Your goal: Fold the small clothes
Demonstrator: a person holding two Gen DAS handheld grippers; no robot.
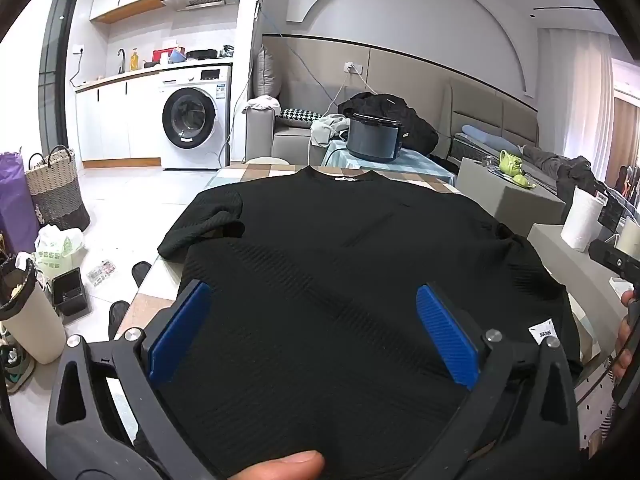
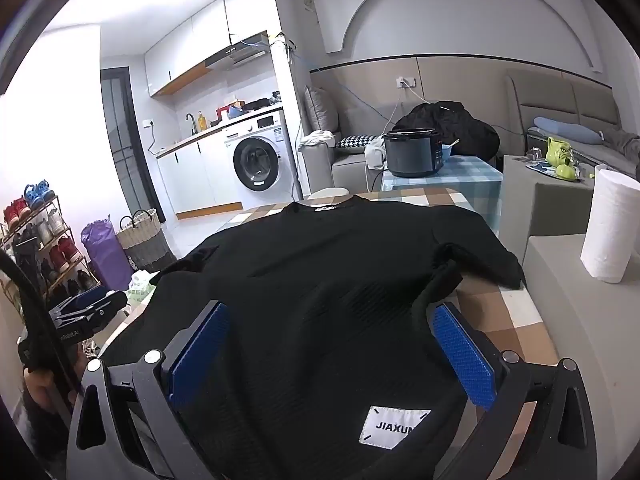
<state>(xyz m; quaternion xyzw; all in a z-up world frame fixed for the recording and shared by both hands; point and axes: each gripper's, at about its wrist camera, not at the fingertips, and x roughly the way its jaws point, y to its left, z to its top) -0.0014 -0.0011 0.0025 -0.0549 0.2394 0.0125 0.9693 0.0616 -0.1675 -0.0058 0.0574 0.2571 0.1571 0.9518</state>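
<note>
Black ribbed T-shirt (image 1: 340,248) — spread flat, front down or up cannot be told, collar at the far edge, hem toward the viewer, covering most of the desk (image 2: 508,312), whose checked brown-and-cream cloth shows at the far and right margins. White label reading JIAXUN (image 2: 394,426) sewn near the hem on the right side. One short sleeve (image 1: 208,224) lies creased over the desk's left edge; the other sleeve (image 2: 480,260) is bunched at the right. Left gripper (image 1: 314,312) hovers above the hem, its blue fingers (image 1: 180,332) spread wide with nothing clasped between them, only cloth beneath. Right gripper (image 2: 334,340) likewise poised over the hem by the label, blue fingers (image 2: 464,352) released and fully apart; whether they touch the fabric cannot be told. A thumb (image 1: 288,464) shows at the bottom edge of the left wrist view. Beyond the desk: a dark rice cooker (image 2: 416,154) on a blue checked side table (image 2: 472,172), a grey sofa (image 2: 352,160) with a heap of dark clothing (image 2: 452,124), a green teapot (image 2: 560,152) on a grey block, and a roll of paper towel (image 2: 608,224) to the right. Further left — a white washing machine (image 1: 196,120) under a kitchen counter, a woven basket (image 1: 58,188), a purple bag (image 1: 14,196) and a shoe rack (image 2: 36,236).
</note>
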